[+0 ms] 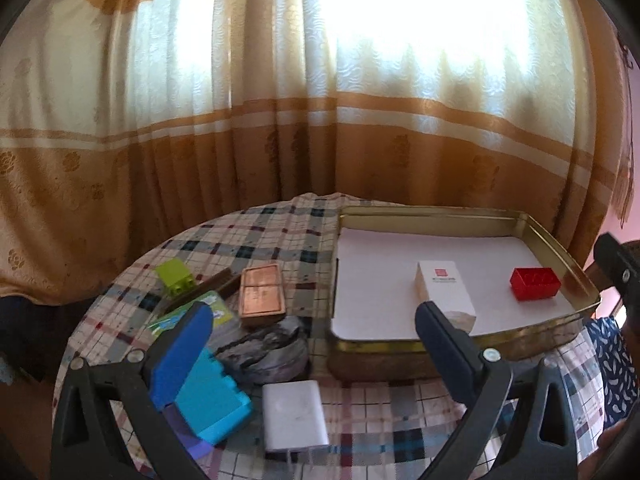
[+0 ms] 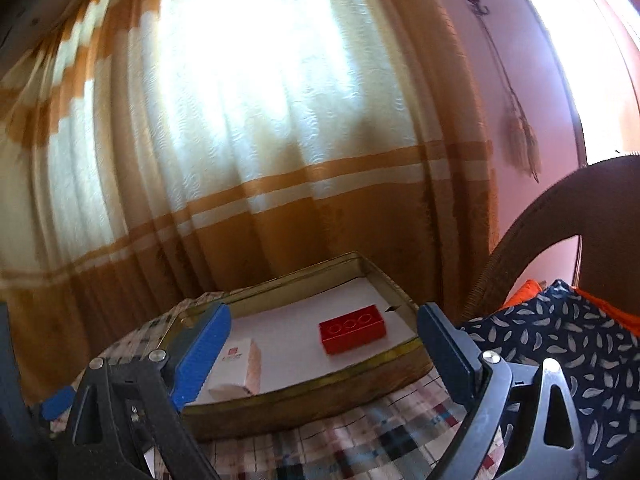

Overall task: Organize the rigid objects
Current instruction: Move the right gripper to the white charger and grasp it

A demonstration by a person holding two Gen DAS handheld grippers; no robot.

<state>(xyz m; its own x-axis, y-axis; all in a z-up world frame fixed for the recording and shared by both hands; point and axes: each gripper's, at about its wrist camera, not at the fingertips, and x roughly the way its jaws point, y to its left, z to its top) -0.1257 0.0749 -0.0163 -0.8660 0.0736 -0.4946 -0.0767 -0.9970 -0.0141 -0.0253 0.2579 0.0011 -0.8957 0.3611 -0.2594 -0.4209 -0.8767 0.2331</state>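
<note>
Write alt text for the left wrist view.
Open left tongs hang empty over a plaid-clothed table, facing a gold tin tray that holds a white box and a red brick. Left of the tray lie a blue block, white charger, copper tin and green brick.

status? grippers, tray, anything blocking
Left gripper open, empty. Right gripper open, empty. Tray holds white box and red brick. Path to pile clear.
</note>
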